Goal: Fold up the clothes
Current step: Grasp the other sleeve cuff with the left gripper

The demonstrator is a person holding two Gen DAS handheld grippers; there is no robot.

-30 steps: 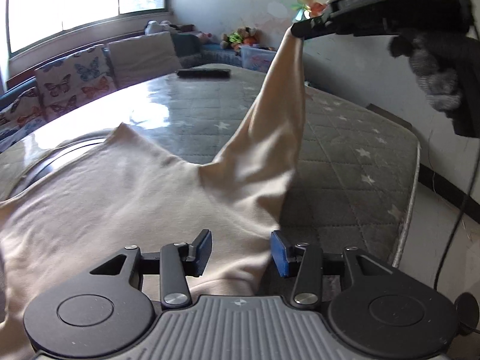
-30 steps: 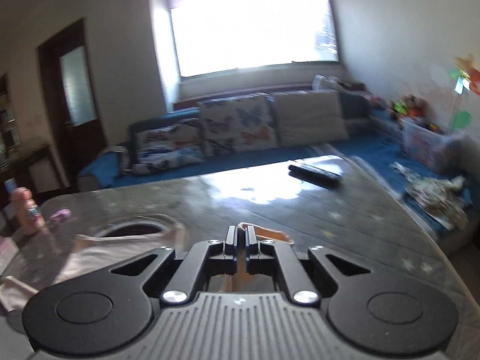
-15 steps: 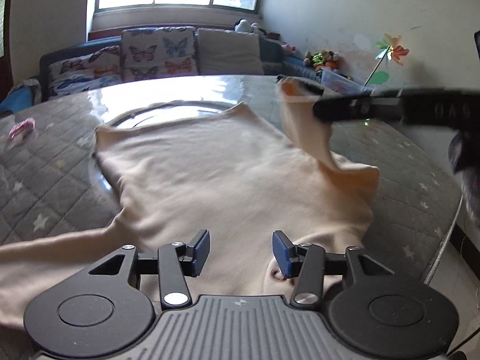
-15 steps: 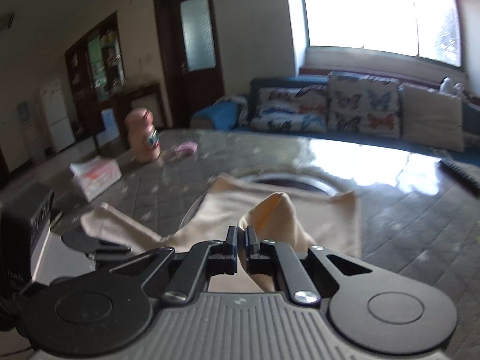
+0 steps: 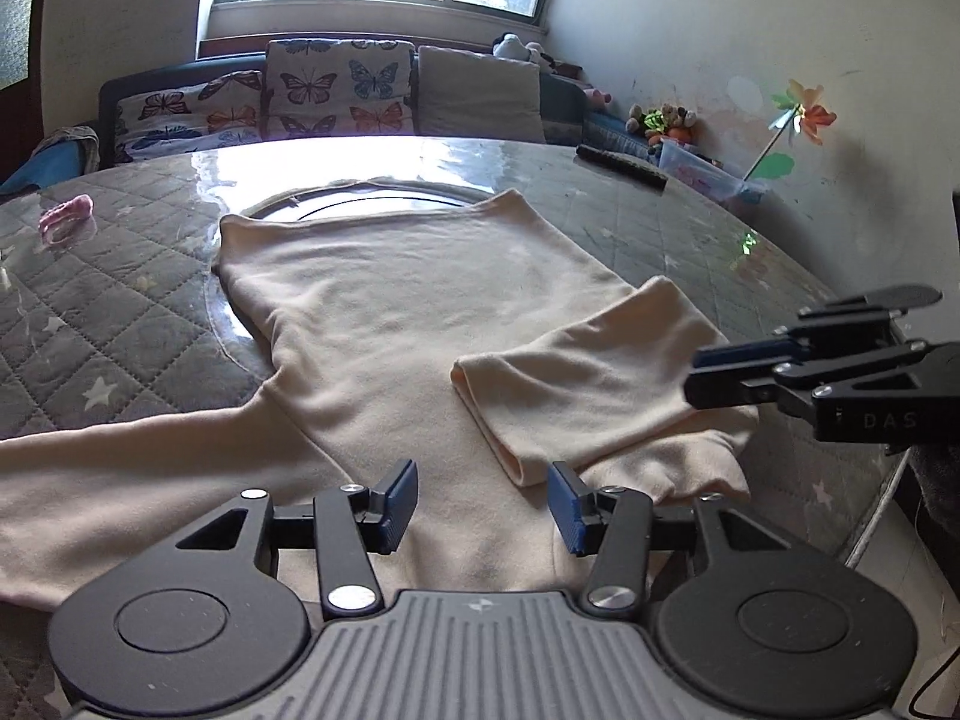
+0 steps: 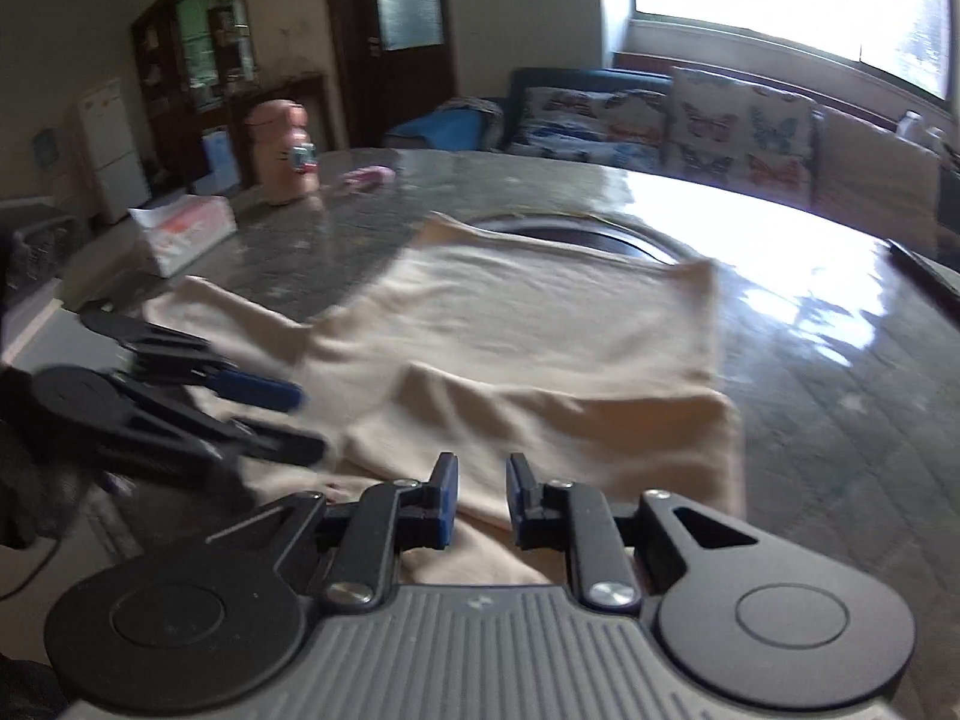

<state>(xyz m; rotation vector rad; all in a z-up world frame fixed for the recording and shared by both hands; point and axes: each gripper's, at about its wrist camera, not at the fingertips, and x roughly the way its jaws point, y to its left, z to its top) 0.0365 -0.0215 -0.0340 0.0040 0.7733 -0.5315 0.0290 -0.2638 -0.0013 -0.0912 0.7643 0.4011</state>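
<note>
A cream long-sleeved top [image 5: 384,300] lies flat on the quilted table, neckline end toward me. Its right sleeve [image 5: 588,378] is folded inward across the body and rests loose. The other sleeve [image 5: 120,468] stretches out to the left. My left gripper [image 5: 483,501] hovers open just above the near edge of the top, nothing between its fingers. My right gripper [image 6: 483,498] is open too, empty, just behind the folded sleeve [image 6: 540,420]. The left wrist view has it at the right [image 5: 699,375], beside that sleeve. The left gripper [image 6: 300,417] appears at the left of the right wrist view.
A lazy Susan [image 5: 372,204] lies partly under the far end of the top. A remote [image 5: 621,165], a pink item [image 5: 63,219], a pink bottle [image 6: 282,156] and a tissue box [image 6: 180,234] sit around the table. The table edge [image 5: 888,480] runs close on the right.
The right gripper carried the raised sleeve down and across the body, let it go and opened. The left gripper stayed open while its view swung over the spread top.
</note>
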